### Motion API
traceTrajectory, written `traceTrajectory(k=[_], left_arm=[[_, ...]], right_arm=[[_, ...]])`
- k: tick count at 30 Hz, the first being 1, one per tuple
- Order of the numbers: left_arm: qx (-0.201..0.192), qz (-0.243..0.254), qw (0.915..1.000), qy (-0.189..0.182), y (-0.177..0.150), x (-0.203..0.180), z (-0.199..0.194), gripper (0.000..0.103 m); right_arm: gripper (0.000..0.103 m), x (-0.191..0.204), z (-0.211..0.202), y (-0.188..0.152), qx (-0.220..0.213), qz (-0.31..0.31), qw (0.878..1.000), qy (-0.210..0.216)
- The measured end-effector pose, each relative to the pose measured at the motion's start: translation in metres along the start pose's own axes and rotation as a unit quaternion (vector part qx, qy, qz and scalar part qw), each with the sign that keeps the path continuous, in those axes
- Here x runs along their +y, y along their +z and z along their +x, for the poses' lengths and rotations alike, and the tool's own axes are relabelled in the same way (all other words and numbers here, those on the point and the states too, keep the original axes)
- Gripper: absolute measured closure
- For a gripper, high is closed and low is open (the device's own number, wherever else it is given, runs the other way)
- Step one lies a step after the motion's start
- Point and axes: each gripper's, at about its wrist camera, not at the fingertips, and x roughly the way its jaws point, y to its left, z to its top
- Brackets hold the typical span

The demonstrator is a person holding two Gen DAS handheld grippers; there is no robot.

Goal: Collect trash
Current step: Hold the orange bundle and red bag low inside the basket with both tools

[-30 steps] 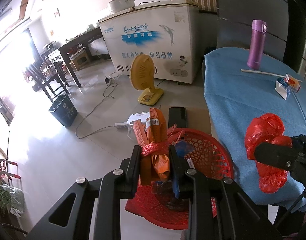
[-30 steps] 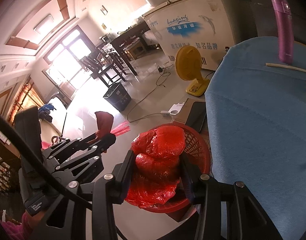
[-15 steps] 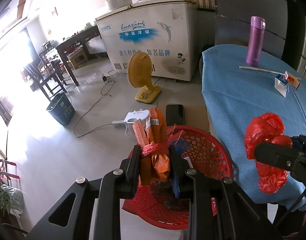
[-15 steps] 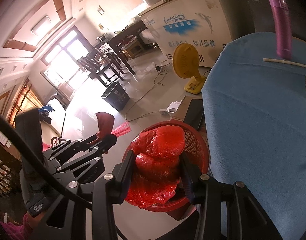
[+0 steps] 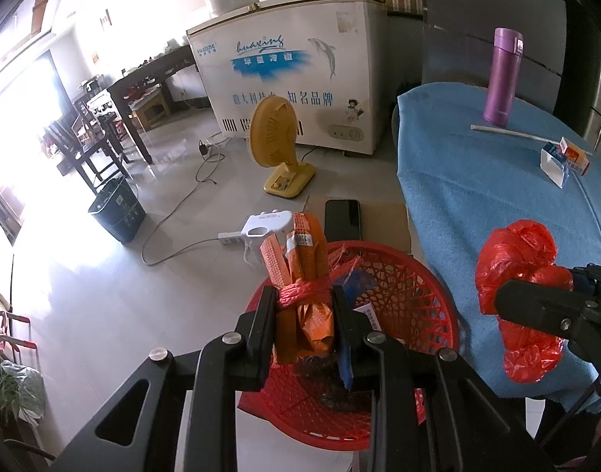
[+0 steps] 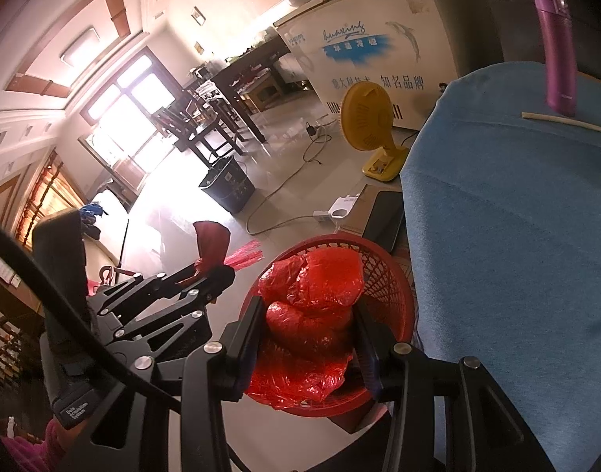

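Two hand-held grippers over red basket point(image 5: 426, 283): left point(image 5: 303, 314) clamps orange bundle point(image 5: 300, 275), right point(image 6: 306, 330) red bag point(image 6: 312, 295)

— Tabletop point(image 5: 477, 196)?
— Blue cloth cover. A purple flask point(image 5: 502, 76) stands upright at the far edge, a white stick point(image 5: 508, 132) just before it, small cartons point(image 5: 563, 159) nearby.
— Floor point(image 5: 103, 295)?
— Tiled. It carries a red basket point(image 5: 410, 275) beside the tabletop, a yellow fan point(image 5: 278, 145), a power strip point(image 5: 231, 239) and a dark bin point(image 5: 117, 212).
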Motion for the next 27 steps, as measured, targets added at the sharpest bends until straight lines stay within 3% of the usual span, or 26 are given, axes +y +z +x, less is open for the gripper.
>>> traceTrajectory(k=[27], left_arm=[[0.009,-0.001,0.9999,-0.008,-0.001,0.006,0.012,0.075]], right_arm=[[0.056,0.004,0.010,-0.001,0.007,0.003,1.000,-0.002]])
